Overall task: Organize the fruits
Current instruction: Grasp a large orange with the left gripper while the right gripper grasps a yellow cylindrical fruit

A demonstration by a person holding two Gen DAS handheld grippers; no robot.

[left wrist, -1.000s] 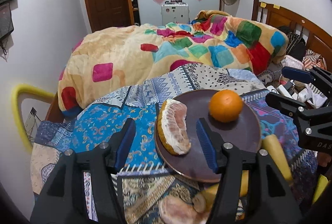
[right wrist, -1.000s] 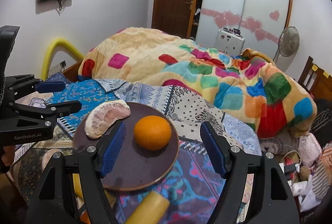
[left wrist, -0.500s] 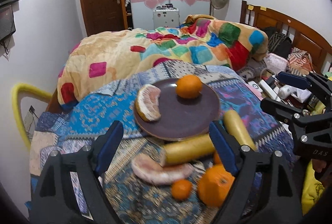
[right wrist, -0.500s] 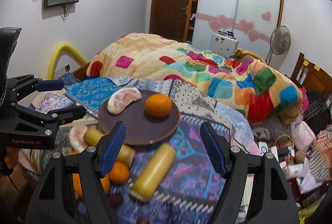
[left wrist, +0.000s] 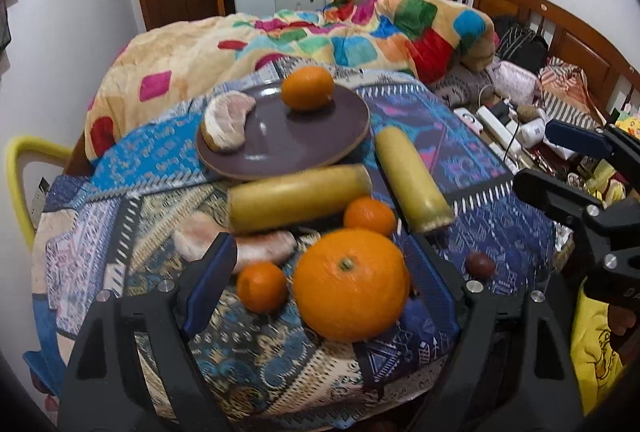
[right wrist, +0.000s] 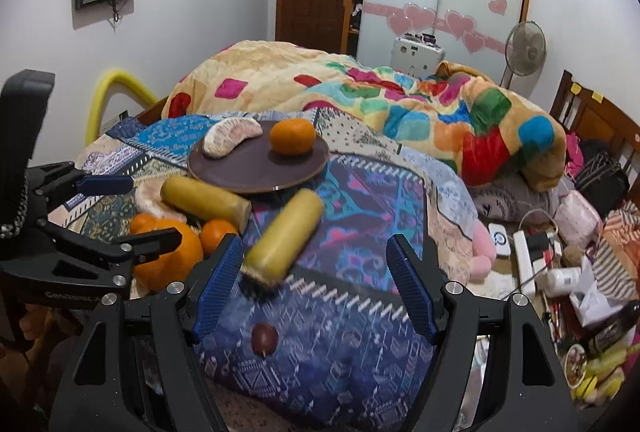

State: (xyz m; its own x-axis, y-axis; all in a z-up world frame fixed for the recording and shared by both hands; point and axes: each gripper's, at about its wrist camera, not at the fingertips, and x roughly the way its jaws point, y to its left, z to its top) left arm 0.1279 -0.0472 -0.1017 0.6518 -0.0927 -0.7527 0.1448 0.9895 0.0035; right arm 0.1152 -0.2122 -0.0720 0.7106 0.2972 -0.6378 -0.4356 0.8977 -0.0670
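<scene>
A brown plate (left wrist: 280,148) (right wrist: 256,172) on the patterned cloth holds a pomelo wedge (left wrist: 226,124) and a mandarin (left wrist: 307,87). In front lie two yellow cylinders (left wrist: 298,198) (left wrist: 412,180), a second pomelo wedge (left wrist: 256,246), two small mandarins (left wrist: 370,216) (left wrist: 262,286), a big orange (left wrist: 350,290) and a small dark fruit (right wrist: 264,338). My left gripper (left wrist: 320,284) is open, its fingers either side of the big orange and a small mandarin. My right gripper (right wrist: 314,292) is open and empty, above the dark fruit, near one yellow cylinder (right wrist: 286,242).
The cloth covers a small table (left wrist: 100,232) at the bed's foot. A colourful quilt (left wrist: 280,44) lies behind. Clutter with a power strip (right wrist: 524,260) fills the floor on the right. A yellow chair frame (left wrist: 20,172) stands left.
Both grippers have pulled back from the plate toward the table's near edge, both still open. The loose fruits in front of the plate have come into view.
</scene>
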